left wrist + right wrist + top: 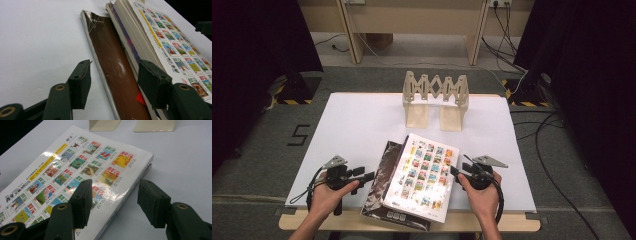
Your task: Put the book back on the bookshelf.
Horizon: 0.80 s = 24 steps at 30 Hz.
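In my right gripper (113,202) view: jaws wide apart, rising from the bottom of the frame, nothing clamped. White book (75,172) with colour thumbnail cover runs from lower left to centre, its right edge between the jaws. Two cream bookend bases (130,125) at top; white table (185,162) at right.

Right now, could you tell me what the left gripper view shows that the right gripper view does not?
Left gripper view: the brown book lying under the stack, and the page edges of the thick book. Right gripper view: the feet of the cream expanding bookstand beyond the books. Both share the picture-grid cover, the white table sheet, and open fingers straddling a book edge.
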Motion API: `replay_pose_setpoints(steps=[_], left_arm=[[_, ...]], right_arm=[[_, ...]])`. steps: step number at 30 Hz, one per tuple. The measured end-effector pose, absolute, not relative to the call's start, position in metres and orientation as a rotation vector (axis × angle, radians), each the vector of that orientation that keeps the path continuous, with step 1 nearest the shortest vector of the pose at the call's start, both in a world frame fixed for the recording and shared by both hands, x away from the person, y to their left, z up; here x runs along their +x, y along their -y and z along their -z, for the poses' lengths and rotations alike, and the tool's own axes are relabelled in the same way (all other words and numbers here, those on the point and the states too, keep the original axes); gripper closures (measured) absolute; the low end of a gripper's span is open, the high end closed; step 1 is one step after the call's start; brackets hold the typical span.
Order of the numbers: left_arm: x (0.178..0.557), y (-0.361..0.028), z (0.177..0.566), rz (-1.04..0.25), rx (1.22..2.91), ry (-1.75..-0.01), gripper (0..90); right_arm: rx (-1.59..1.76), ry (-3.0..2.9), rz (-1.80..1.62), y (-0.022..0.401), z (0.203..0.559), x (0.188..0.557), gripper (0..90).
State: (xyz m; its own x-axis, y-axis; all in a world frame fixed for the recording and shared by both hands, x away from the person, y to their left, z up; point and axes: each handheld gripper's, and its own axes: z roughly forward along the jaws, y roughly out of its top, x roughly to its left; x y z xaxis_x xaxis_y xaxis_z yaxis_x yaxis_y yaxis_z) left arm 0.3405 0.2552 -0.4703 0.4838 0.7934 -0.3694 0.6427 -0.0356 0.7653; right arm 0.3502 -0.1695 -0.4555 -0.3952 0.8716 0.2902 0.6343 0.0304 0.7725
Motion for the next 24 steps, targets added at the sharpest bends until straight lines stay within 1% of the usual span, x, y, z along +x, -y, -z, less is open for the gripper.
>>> replay_pose_setpoints(steps=[6, 13, 17, 24], left_arm=[[0.351, -0.242, 0.466, -0.160, 1.756, -1.202, 43.0], [0.365, -0.211, 0.459, -0.083, 1.783, -1.164, 43.3], [0.373, -0.192, 0.458, -0.082, 1.826, -1.167, 43.1], [0.384, -0.174, 0.463, -0.058, 1.862, -1.183, 45.7]], right_arm=[[1.579, -2.068, -1.290, 0.171, 0.461, 0.355, 45.6], [1.626, -2.091, -1.290, 0.168, 0.466, 0.359, 45.3], [1.680, -2.074, -1.302, 0.166, 0.469, 0.358, 45.0], [1.696, -2.112, -1.275, 0.161, 0.472, 0.358, 45.1]])
